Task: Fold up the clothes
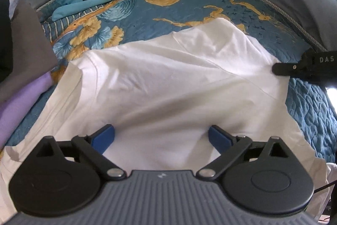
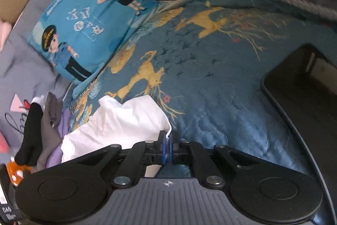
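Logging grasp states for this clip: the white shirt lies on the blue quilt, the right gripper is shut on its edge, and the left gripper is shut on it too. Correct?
Not quite. The left gripper is open: the left wrist view shows its fingers spread wide above the white shirt. The rest holds: the right gripper is shut on the shirt's edge, over the blue quilt.

Garment point(image 1: 168, 81): showing plain white.
Bedspread point(image 2: 210, 81): wearing deep blue with golden deer (small dark birds too).
Pillow point(image 2: 92, 20): displaying bright blue with cartoon uniformed figures.
Clothes pile point(image 1: 23, 69): showing grey, purple, black.
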Demonstrator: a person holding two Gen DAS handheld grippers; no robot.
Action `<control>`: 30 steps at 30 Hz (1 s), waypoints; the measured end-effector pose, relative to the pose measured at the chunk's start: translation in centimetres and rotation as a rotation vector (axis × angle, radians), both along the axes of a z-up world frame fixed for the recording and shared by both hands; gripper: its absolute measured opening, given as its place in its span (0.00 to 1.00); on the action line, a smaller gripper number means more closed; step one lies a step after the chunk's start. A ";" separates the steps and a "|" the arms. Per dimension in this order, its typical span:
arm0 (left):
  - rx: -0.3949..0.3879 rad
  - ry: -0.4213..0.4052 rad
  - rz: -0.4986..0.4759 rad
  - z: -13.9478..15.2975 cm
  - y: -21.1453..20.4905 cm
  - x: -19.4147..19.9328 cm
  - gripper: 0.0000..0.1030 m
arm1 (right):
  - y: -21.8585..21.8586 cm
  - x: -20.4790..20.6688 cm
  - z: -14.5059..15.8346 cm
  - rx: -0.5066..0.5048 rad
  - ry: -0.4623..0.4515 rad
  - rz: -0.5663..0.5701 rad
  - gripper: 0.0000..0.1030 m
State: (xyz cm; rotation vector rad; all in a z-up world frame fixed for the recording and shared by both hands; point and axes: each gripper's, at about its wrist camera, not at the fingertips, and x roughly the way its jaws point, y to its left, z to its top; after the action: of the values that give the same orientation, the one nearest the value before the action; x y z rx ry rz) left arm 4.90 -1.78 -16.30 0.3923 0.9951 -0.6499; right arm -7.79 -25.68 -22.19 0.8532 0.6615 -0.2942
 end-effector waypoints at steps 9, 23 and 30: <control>-0.118 -0.008 -0.189 2.8 -0.6 -0.9 0.94 | -2.1 -2.1 1.1 0.070 -0.061 -0.029 0.12; 0.024 0.034 -0.201 -0.2 -3.1 4.3 1.00 | -0.1 -1.8 -1.1 0.303 -0.020 0.034 0.46; 0.060 0.042 -0.177 -1.0 -3.4 5.5 1.00 | 1.0 -0.5 -2.9 0.449 -0.110 -0.078 0.40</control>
State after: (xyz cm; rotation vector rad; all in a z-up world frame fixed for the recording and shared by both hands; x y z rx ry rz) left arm 10.36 -5.19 -17.31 0.5260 1.0289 -0.7916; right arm -8.25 -24.65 -25.09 1.3178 0.6004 -0.1675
